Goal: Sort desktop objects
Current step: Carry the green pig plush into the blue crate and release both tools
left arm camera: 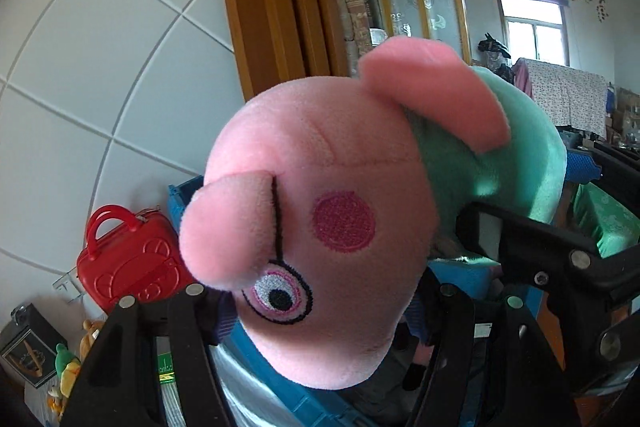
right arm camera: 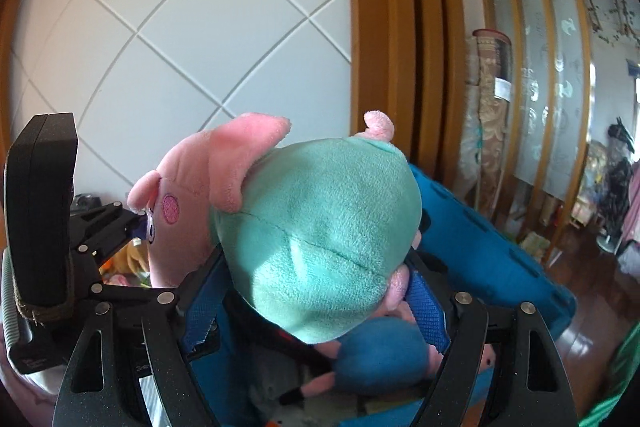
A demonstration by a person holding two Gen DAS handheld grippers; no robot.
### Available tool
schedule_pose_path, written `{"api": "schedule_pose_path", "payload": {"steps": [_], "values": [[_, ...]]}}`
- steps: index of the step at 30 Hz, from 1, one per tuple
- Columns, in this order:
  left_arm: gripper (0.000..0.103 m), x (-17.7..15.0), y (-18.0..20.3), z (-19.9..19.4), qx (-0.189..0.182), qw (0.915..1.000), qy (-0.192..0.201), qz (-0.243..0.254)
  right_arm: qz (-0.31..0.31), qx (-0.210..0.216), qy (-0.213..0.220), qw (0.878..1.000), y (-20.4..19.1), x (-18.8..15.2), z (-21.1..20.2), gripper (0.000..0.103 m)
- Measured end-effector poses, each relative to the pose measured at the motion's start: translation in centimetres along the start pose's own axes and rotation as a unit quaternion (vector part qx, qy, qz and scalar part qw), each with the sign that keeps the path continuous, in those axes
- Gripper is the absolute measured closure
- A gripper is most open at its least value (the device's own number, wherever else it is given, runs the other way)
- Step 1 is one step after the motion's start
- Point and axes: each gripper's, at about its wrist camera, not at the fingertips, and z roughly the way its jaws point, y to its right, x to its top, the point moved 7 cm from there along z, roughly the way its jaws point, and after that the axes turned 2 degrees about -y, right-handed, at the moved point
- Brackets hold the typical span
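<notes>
A pink pig plush in a mint-green dress hangs in the air, gripped at both ends. In the left wrist view its head (left arm camera: 320,211) fills the middle, and my left gripper (left arm camera: 320,311) is shut on it from both sides. In the right wrist view the green body (right arm camera: 320,239) sits between the blue pads (right arm camera: 426,303) of my right gripper (right arm camera: 314,291), which is shut on it. The right gripper's black frame (left arm camera: 532,259) shows beside the dress, and the left gripper's frame (right arm camera: 100,227) shows by the pig's snout.
A blue plastic bin (right arm camera: 480,255) lies below the plush, with another pig plush in a blue dress (right arm camera: 380,351) inside. A red toy suitcase (left arm camera: 132,263), a black box (left arm camera: 28,347) and small plush toys (left arm camera: 68,367) stand at the left. A white panelled wall and a wooden door frame (right arm camera: 384,47) lie ahead.
</notes>
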Motion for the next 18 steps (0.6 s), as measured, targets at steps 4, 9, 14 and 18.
{"api": "schedule_pose_path", "payload": {"steps": [4, 9, 14, 18], "values": [[0.037, 1.1, 2.7, 0.9, -0.007, 0.9998, -0.005, 0.017, 0.017, -0.012, -0.003, 1.000, 2.7, -0.3, -0.7, 0.021], [0.034, 1.4, 4.1, 1.6, -0.012, 0.9996, -0.012, 0.023, 0.030, -0.018, -0.004, 0.999, 4.9, -0.9, -1.5, 0.019], [0.021, 0.8, 4.0, 1.6, 0.005, 0.9993, -0.020, 0.030, 0.052, -0.045, 0.005, 0.998, 6.2, -0.6, -1.7, 0.009], [0.019, 0.4, 2.7, 0.8, 0.017, 0.9996, -0.015, 0.015, 0.066, -0.067, 0.015, 0.995, 7.1, -0.2, -2.3, 0.000]]}}
